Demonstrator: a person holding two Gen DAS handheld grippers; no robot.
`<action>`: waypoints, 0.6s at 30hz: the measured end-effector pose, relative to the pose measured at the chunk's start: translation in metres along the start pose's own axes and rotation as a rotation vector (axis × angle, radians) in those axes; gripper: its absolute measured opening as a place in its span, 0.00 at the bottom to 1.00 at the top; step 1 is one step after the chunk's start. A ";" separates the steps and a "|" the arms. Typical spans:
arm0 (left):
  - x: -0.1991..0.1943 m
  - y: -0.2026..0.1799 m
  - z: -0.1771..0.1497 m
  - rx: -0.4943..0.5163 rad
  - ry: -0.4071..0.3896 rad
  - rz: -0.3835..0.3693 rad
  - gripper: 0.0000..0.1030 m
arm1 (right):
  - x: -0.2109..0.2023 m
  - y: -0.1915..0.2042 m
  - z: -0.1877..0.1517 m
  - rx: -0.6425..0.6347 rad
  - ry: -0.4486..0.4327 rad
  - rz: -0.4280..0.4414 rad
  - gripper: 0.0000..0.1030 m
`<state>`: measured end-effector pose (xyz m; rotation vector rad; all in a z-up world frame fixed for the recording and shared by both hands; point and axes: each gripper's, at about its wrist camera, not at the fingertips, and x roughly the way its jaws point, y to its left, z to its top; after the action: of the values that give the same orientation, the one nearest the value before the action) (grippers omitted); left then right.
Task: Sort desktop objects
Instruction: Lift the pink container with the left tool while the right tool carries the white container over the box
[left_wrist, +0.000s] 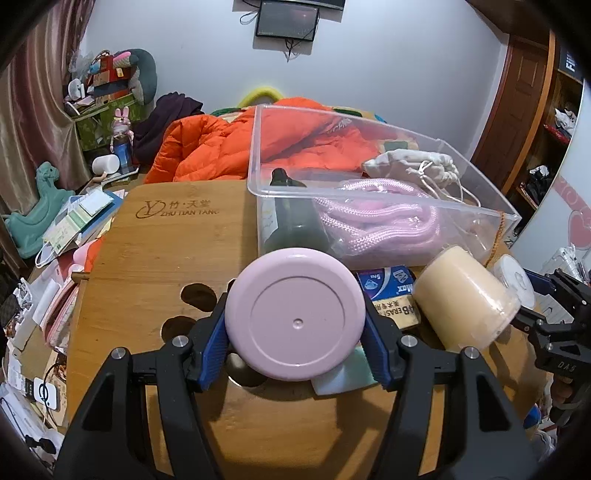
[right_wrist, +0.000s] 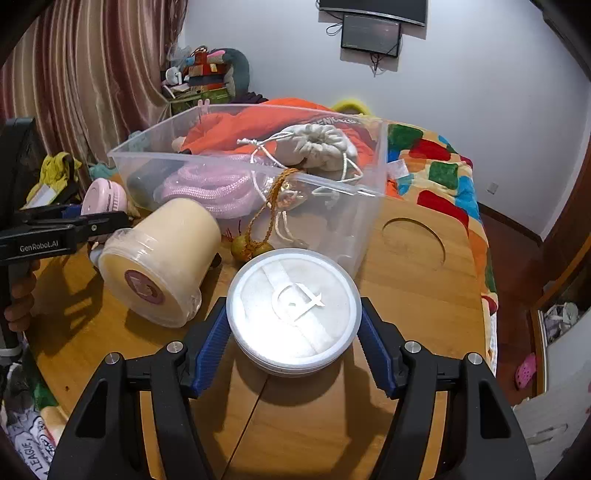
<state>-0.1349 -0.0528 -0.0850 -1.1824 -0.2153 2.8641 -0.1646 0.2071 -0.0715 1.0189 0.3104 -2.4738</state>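
- Your left gripper (left_wrist: 295, 328) is gripping the pink round case (left_wrist: 295, 314); both blue pads (left_wrist: 216, 350) are pressing on its sides, and the case is sitting in front of the clear plastic bin (left_wrist: 388, 206).
- Your right gripper (right_wrist: 293, 332) is gripping the white round container (right_wrist: 293, 308); its jaws are closed on the container's rim, low over the worktop (right_wrist: 417, 295), just in front of the bin's near corner.
- The cream cylinder (right_wrist: 162, 258) is lying on its side on the worktop between your 2 grippers, apart from both, its flat end facing the right wrist camera.
- The bin is standing at the back of the wooden worktop and is already holding a coiled pink rope (left_wrist: 369, 225), a dark bottle (left_wrist: 291, 218) lying at its left side and a white drawstring pouch (left_wrist: 417, 168).
- An orange beaded cord (right_wrist: 273, 218) is hanging over the bin's front wall, its end resting on the worktop beside the white container.
- A blue eraser box (left_wrist: 391, 295) is lying on the worktop between the pink case and the cream cylinder, and a pale green sponge-like piece (left_wrist: 347, 373) is lying under the pink case's right edge.
- An orange jacket (left_wrist: 207, 147) is lying on the bed behind the bin.
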 end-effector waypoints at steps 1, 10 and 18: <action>-0.003 0.000 0.000 0.002 -0.007 -0.001 0.61 | -0.003 0.000 0.000 0.004 -0.005 0.000 0.61; -0.028 -0.001 0.007 -0.006 -0.058 -0.032 0.61 | -0.026 0.001 -0.001 0.038 -0.048 0.016 0.61; -0.054 0.005 0.026 0.001 -0.128 -0.019 0.61 | -0.046 -0.001 0.013 0.040 -0.105 0.022 0.61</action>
<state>-0.1146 -0.0652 -0.0293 -0.9922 -0.2272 2.9250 -0.1441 0.2172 -0.0293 0.8989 0.2164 -2.5124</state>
